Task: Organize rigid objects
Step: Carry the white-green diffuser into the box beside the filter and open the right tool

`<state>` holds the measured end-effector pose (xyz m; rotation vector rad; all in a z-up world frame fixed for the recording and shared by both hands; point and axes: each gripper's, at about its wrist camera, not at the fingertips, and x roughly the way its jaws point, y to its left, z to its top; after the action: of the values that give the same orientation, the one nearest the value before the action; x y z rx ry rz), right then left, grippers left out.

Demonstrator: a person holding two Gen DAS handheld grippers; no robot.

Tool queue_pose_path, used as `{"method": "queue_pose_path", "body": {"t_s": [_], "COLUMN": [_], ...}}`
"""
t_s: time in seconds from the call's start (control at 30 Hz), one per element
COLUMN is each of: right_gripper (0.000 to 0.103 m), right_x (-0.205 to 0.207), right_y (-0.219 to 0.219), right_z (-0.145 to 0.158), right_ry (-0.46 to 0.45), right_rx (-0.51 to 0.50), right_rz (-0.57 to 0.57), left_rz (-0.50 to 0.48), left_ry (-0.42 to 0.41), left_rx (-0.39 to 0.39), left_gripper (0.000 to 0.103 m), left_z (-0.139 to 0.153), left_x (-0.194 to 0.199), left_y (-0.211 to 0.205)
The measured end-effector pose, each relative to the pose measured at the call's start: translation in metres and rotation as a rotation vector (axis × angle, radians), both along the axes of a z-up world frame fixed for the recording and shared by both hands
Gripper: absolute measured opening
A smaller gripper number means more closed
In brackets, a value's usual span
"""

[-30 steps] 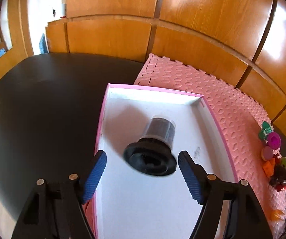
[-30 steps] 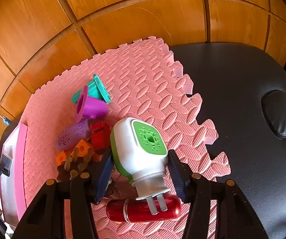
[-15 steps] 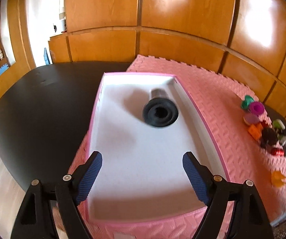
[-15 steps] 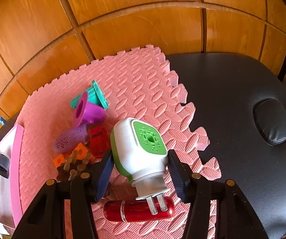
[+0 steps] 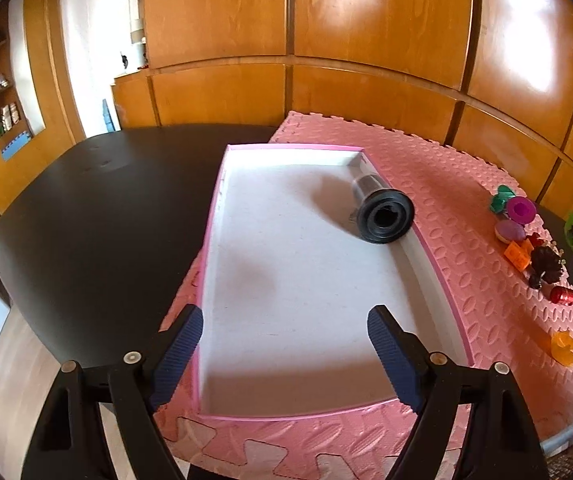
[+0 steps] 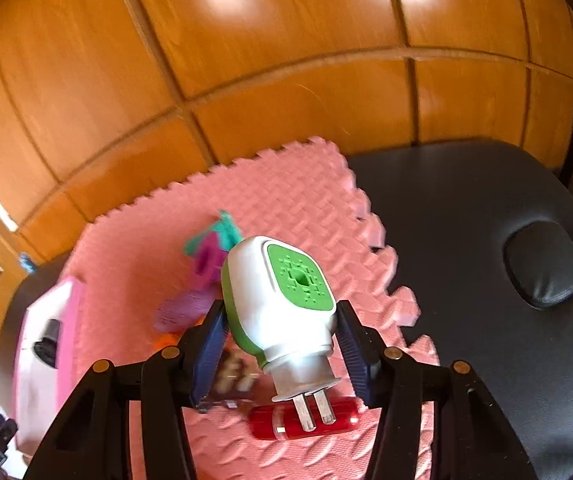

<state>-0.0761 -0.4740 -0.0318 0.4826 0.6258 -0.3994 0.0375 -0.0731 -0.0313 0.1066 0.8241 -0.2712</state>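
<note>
In the left wrist view, the left gripper (image 5: 282, 354) sits at the bottom of the frame with its two blue-padded fingers spread wide and nothing between them, angled down over the near end of a pink-rimmed white tray (image 5: 440, 280). The tray lies on a pink foam mat (image 5: 466, 184) that covers part of a black table (image 5: 98, 208). A black cylinder (image 5: 382, 216) lies on its side in the tray, right of centre in the frame, against the tray's right wall, its wide flanged end facing the camera. At the right edge of the frame a cluster of small toys (image 5: 526, 236) sits on the mat, well apart from the tray. In the right wrist view, which is motion-blurred, the right gripper (image 6: 282, 356) is closed on a white and green plug adapter (image 6: 282, 300), its pads pressing both sides of the body, the two metal prongs pointing toward the camera and the green face up. The adapter is held above the mat, over a red cylinder (image 6: 342, 420) at lower centre. The tray appears at the left edge.
</note>
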Motion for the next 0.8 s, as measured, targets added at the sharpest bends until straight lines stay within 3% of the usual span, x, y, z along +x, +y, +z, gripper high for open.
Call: {"method": "queue_pose_path", "body": {"t_s": [0.37, 0.8], "right_gripper": [0.054, 0.054], "right_x": [0.016, 0.077], "right_y": [0.074, 0.228], "right_z": [0.016, 0.012], "right_ry": [-0.003, 0.056], "right_rx": [-0.038, 0.003], "right_rz": [0.227, 0.563], "left_rz": [0.046, 0.066], "left_ry": [-0.003, 0.007], "left_rx": [-0.013, -0.039], "left_gripper": [0.086, 0.086], "left_z": [0.003, 0.001], "left_x": [0.004, 0.004], "left_y": [0.016, 0.033]}}
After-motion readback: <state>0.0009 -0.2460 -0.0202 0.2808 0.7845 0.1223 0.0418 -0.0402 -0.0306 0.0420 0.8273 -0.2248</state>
